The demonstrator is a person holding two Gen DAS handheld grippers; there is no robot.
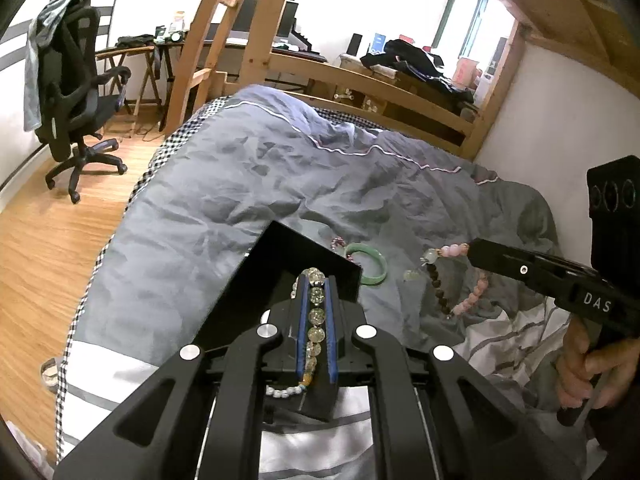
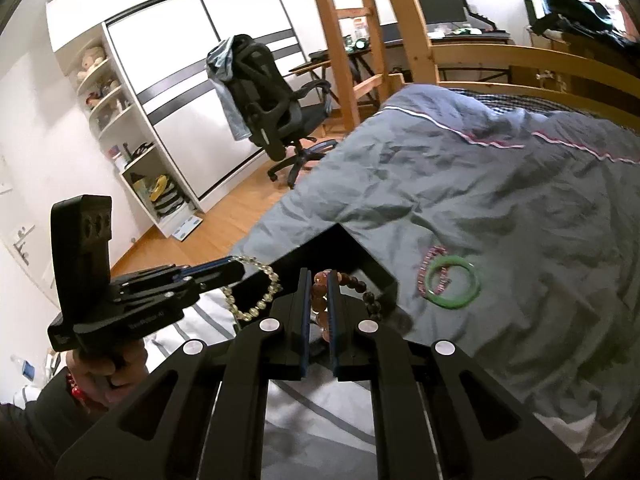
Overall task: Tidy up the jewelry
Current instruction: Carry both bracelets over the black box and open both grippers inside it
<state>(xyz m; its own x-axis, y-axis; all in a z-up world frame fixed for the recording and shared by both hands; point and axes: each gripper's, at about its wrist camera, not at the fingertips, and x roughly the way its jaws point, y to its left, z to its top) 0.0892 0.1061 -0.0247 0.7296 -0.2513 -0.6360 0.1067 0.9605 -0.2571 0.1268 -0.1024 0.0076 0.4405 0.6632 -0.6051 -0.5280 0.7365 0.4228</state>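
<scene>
My left gripper [image 1: 316, 282] is shut on a bracelet of clear yellowish beads [image 1: 316, 316], which runs between its blue pads. It hangs over an open black box [image 1: 280, 256] on the grey duvet. To the right, my right gripper [image 1: 474, 250] holds up a bracelet of pink and brown beads [image 1: 440, 300] that dangles from its tip. In the right wrist view the right gripper [image 2: 319, 274] is shut on those pink and brown beads [image 2: 352, 282] above the black box [image 2: 360, 258]. The left gripper [image 2: 240, 268] carries the yellowish bracelet [image 2: 256, 312]. A green bangle [image 2: 452, 304] lies on the duvet over a small pink bracelet [image 2: 434, 254].
The grey duvet [image 1: 280, 168] covers a wooden bunk bed [image 1: 360, 80], with a wall on the right. White striped bedding [image 1: 312, 452] lies near me. A black office chair [image 1: 72, 112] stands on the wooden floor to the left. White wardrobe shelves [image 2: 120, 128] line the far wall.
</scene>
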